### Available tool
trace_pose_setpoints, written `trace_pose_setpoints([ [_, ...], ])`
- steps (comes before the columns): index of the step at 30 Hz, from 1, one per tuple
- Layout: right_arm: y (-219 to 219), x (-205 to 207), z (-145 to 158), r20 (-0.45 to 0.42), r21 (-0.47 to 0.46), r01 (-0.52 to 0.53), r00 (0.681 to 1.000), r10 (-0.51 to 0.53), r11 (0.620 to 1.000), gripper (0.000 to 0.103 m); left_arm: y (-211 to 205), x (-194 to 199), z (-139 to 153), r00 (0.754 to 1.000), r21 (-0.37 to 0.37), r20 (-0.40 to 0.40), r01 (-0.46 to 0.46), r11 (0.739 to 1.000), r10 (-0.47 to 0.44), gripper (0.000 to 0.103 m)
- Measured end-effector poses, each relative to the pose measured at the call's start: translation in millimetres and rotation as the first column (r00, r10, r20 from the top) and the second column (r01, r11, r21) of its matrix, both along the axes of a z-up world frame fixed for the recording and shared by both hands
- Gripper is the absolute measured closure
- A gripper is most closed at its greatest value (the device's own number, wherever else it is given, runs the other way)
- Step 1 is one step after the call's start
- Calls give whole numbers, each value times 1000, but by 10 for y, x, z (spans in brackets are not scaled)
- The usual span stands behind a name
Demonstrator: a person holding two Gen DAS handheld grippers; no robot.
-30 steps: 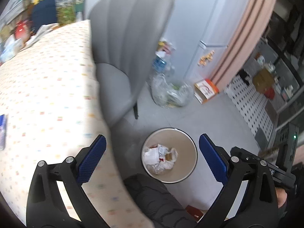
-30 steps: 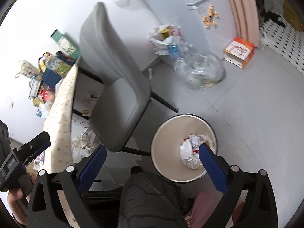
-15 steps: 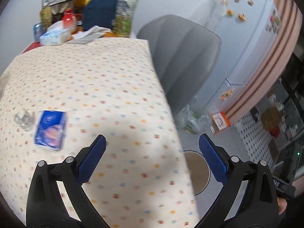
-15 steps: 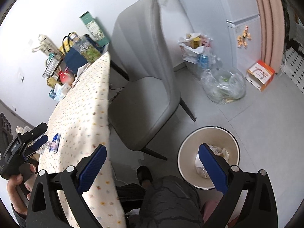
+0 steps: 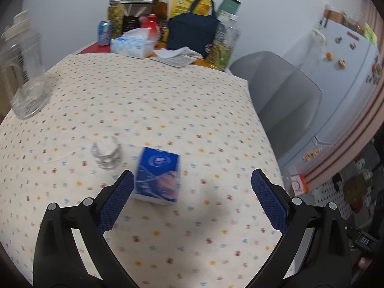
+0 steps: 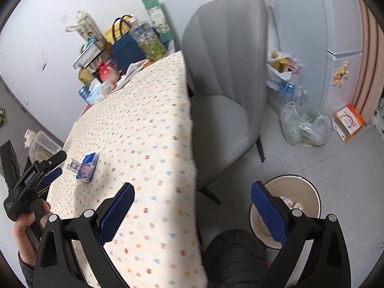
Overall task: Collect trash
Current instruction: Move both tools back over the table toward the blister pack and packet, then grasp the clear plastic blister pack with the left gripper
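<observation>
My left gripper (image 5: pixel 192 184) hovers with its blue-padded jaws spread wide and empty over a table covered in a cream, dot-patterned tablecloth (image 5: pixel 153 100). Just ahead lies a small blue soft tissue packet (image 5: pixel 157 175), and beside it, to its left, a crumpled clear plastic wrapper (image 5: pixel 106 154). I judge both light and squashy; the wrapper looks slippery, so I would pinch across its bunched middle. My right gripper (image 6: pixel 192 204) also stands wide apart and holds nothing, near the round beige waste bin (image 6: pixel 309 189) on the floor, which has crumpled paper in it.
</observation>
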State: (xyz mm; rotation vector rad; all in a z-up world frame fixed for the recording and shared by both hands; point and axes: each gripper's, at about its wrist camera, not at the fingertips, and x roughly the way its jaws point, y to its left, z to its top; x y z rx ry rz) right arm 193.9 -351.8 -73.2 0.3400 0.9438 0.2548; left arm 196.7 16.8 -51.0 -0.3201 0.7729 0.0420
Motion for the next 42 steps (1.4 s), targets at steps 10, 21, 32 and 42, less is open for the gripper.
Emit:
trace_pose_setpoints([
  [10,774,121,119,10,-32,-107,994,107,994,8,771,-128,-149,989,-30,-10,-146,989,146,6],
  [21,1283,266,60,-14,-61,-166,986,166,984,8,998,34,-458,986,-40,-71,-153,987,150,6],
  [32,1624,379,33,-31,-91,-192,981,190,977,8,1044,174,-636,988,-102,-93,-129,986,120,71],
  [42,2283,436,38,-36,-98,-296,955,294,950,8,1469,-152,-576,986,-160,-71,-159,974,149,72],
])
